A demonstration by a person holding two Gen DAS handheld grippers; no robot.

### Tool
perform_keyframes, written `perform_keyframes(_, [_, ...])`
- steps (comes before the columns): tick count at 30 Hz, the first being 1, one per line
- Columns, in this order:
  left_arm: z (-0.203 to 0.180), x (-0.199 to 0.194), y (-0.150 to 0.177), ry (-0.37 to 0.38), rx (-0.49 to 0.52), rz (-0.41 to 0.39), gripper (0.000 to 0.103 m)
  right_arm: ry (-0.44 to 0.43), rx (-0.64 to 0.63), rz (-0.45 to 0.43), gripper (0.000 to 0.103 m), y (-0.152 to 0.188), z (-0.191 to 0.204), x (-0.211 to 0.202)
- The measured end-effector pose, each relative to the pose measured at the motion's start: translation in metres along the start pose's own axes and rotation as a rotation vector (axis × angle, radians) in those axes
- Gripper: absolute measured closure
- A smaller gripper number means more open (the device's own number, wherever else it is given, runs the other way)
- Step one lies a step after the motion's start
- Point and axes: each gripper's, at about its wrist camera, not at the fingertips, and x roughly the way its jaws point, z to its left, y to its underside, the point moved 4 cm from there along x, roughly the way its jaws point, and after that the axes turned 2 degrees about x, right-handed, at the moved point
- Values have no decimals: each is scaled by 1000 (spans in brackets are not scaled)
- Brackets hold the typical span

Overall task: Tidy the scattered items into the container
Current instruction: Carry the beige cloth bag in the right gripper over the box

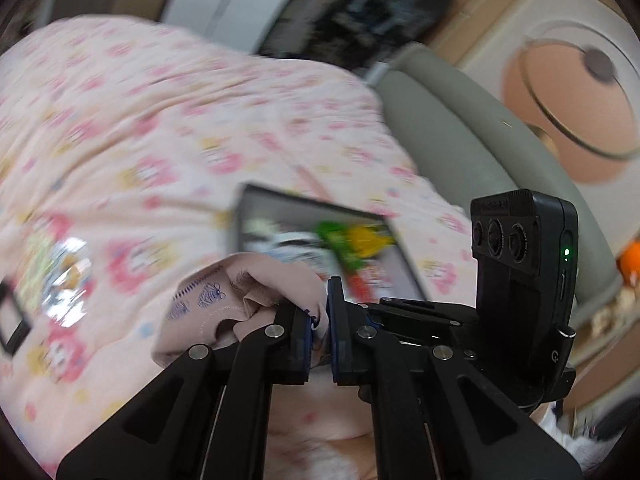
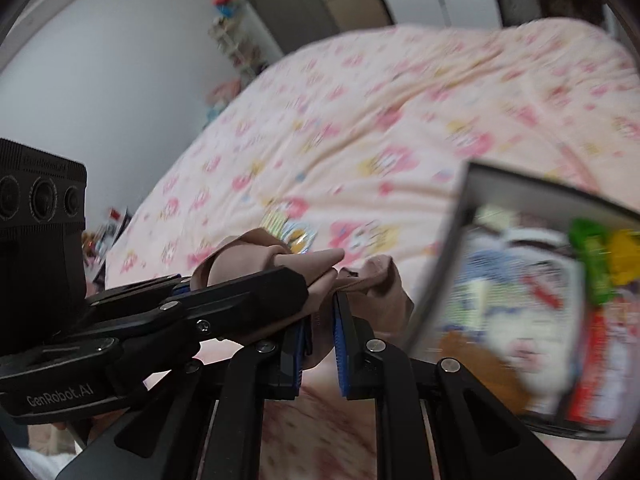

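Observation:
My left gripper [image 1: 319, 308] is shut on a bunched pale pink cloth [image 1: 240, 292] with blue print, held just above the bed. The right wrist view shows the cloth [image 2: 376, 284] as tan folds with my right gripper [image 2: 322, 314] shut on it. My left gripper [image 2: 300, 280] reaches in there from the left and pinches the same bundle. The right gripper's camera body [image 1: 520, 260] stands close at the right. A grey open box [image 1: 312, 202] [image 2: 464, 240], the container, rests on the bed just beyond the cloth with several packets inside.
A pink flowered bed cover [image 1: 120, 120] [image 2: 360, 120] lies under everything. A shiny foil packet [image 1: 60, 272] [image 2: 288, 232] lies loose on it. A grey padded bed edge [image 1: 460, 128] runs along the right. A shelf with toys [image 2: 228, 20] stands by the far wall.

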Motion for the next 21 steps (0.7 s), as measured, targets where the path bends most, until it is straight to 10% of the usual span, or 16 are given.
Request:
perform_keyframes(8, [-98,97,-34,86,160,43,99,146,52,-100,91,-4,-98,-82])
perform_keyframes(21, [0,177,-11,-121,-32,102,85,209,353,-34,85,17,-217,-50])
